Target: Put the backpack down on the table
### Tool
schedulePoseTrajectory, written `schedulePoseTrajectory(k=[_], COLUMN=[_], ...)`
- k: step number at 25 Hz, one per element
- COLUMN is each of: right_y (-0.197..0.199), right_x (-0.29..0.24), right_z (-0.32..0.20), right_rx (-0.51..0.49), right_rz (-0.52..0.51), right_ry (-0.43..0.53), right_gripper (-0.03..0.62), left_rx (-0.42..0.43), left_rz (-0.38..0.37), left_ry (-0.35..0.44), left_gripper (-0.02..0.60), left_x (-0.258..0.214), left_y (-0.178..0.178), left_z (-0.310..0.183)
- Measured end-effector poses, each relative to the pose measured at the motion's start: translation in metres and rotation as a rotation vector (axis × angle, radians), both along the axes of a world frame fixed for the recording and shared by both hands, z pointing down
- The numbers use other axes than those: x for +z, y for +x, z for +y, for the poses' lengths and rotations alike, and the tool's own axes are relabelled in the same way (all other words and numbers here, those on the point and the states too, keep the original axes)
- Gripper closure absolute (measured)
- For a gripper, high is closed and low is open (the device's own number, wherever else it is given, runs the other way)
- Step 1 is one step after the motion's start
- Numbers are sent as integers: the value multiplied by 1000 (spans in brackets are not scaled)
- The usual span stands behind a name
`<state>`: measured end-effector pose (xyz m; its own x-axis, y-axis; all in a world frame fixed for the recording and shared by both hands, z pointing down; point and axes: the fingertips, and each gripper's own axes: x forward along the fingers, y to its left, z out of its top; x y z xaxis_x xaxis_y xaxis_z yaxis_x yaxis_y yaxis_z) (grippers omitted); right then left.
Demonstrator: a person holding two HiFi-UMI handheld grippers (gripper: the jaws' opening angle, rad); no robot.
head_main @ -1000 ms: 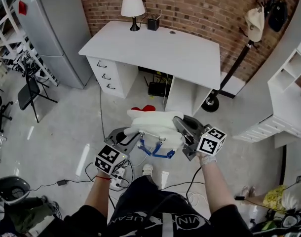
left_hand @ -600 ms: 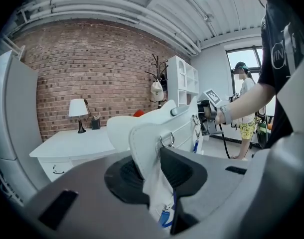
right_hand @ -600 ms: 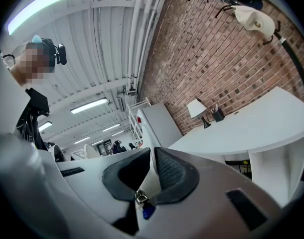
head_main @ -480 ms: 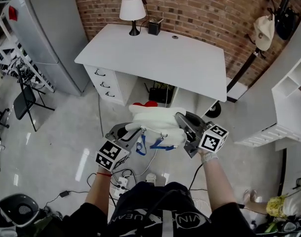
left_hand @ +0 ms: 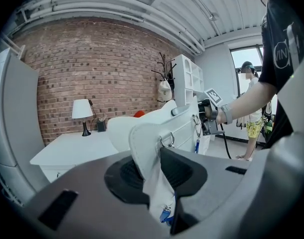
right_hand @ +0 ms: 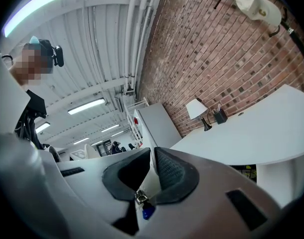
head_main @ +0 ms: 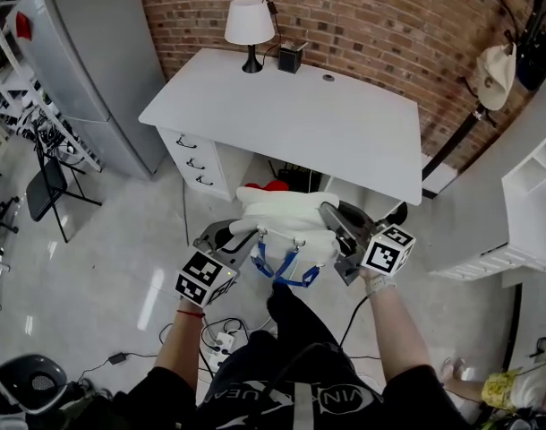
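A white backpack (head_main: 286, 224) with blue strap ends hangs in the air between my two grippers, just in front of the white table (head_main: 291, 106). My left gripper (head_main: 230, 240) is shut on its left side; white fabric with a metal ring (left_hand: 153, 158) is pinched between the black pads. My right gripper (head_main: 337, 233) is shut on its right side, where a white strap with a zipper pull (right_hand: 148, 185) sits between the pads. A red patch shows at the backpack's far edge.
On the table's far edge stand a white lamp (head_main: 249, 23) and a small black box (head_main: 292, 57). A grey cabinet (head_main: 85, 56) stands left, a folding chair (head_main: 49, 182) beside it. Cables and a power strip (head_main: 221, 337) lie on the floor. A coat stand (head_main: 506, 56) is right.
The backpack and both grippers have come closer to the table's front edge. The blue strap ends now swing below the bag.
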<state>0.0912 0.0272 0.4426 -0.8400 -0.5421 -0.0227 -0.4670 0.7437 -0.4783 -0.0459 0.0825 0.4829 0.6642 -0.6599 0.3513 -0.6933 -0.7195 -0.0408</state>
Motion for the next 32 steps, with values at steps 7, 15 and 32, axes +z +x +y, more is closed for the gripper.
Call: schedulePoseTrajectory(k=[7, 15, 32], right_y=[-9, -17, -24], right_x=[1, 6, 26], right_z=[-54, -131, -282], right_rx=[-3, -3, 25], right_rz=[9, 7, 7], right_ry=[20, 11, -18], right_gripper=[562, 562, 562], left_rx=[-24, -33, -27], left_rz=[10, 19, 5], left_ry=[-15, -34, -55], left_gripper=[495, 495, 497], left_x=[2, 4, 18], left_y=[-8, -14, -23], left_z=[-52, -130, -282])
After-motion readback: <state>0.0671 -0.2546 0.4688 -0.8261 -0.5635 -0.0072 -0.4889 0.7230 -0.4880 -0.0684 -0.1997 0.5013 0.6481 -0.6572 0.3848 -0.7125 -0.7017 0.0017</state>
